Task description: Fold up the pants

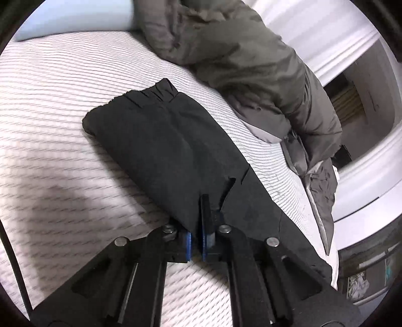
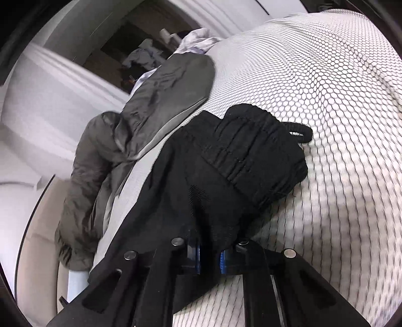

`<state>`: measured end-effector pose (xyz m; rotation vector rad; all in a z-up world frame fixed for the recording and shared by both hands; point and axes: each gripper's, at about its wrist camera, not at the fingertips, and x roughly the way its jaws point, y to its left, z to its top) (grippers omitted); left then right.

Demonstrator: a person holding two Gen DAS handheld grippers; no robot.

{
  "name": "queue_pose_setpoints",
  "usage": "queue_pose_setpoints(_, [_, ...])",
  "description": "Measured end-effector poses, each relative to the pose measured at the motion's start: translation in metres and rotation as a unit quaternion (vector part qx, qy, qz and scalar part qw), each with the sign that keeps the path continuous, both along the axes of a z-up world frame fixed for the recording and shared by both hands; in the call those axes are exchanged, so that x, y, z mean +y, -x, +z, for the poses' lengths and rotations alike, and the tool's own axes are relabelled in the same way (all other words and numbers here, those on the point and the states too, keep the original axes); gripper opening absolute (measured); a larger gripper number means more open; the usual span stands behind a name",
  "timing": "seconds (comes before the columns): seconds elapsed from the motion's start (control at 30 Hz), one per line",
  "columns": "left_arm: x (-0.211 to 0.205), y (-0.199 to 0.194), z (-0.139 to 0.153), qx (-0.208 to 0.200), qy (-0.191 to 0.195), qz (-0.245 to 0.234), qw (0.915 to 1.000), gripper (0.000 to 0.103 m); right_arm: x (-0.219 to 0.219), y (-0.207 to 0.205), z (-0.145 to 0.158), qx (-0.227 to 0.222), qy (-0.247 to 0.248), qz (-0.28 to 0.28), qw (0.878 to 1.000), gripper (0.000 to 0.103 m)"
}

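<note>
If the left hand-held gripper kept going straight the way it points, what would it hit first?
The black pants: the left hand-held gripper already sits at their near edge, jaws nearly shut, apparently pinching fabric.

A white mattress [image 1: 75, 105] with a fine dark honeycomb pattern fills most of both views. A crumpled grey-brown padded jacket [image 1: 238, 55] with a paler lining is seen lying along its edge, beside white moulded woodwork [image 2: 50, 100]. A pale blue pillow [image 1: 75, 17] is seen at one far corner.

Left of the jaws, the white patterned mattress [image 1: 62, 105] lies bare; a crumpled grey puffer jacket [image 1: 246, 65] blocks the far right.
</note>
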<state>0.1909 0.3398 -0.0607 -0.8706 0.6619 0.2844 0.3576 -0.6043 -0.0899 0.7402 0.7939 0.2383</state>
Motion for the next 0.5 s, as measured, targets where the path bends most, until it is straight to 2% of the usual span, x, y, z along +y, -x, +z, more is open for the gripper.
queue_pose_setpoints(0.1, [0.01, 0.038, 0.004, 0.016, -0.003, 0.015, 0.9997, 0.003, 0.009, 0.024, 0.008, 0.001, 0.022, 0.023, 0.999, 0.009])
queue_pose_setpoints(0.2, [0.013, 0.061, 0.009, 0.05, -0.05, 0.006, 0.9975, 0.005, 0.011, 0.053, -0.001, 0.014, 0.04, 0.047, 0.998, 0.013])
queue_pose_setpoints(0.27, [0.01, 0.065, 0.011, 0.078, -0.078, -0.004, 0.9939, 0.008, 0.006, 0.066, -0.012, 0.041, 0.046, 0.061, 0.996, 0.036])
queue_pose_setpoints(0.3, [0.01, 0.069, 0.013, 0.084, -0.085, -0.002, 0.9929, 0.009, -0.001, 0.072, -0.013, 0.043, 0.037, 0.053, 0.997, 0.042])
queue_pose_setpoints(0.37, [0.007, 0.076, 0.025, 0.083, -0.098, 0.004, 0.9917, 0.011, -0.017, 0.085, -0.002, 0.02, 0.016, 0.026, 0.999, 0.066])
queue_pose_setpoints(0.43, [-0.001, 0.084, 0.041, 0.073, -0.12, 0.007, 0.9901, 0.017, -0.029, 0.093, 0.011, -0.015, 0.01, -0.001, 1.0, 0.076])
queue_pose_setpoints(0.47, [-0.007, 0.086, 0.05, 0.064, -0.13, 0.005, 0.9894, 0.026, -0.033, 0.093, 0.012, -0.02, 0.008, -0.009, 1.0, 0.077])
queue_pose_setpoints(0.5, [-0.015, 0.088, 0.058, 0.053, -0.14, 0.001, 0.9887, 0.042, -0.036, 0.09, 0.01, -0.017, 0.001, -0.015, 1.0, 0.077])
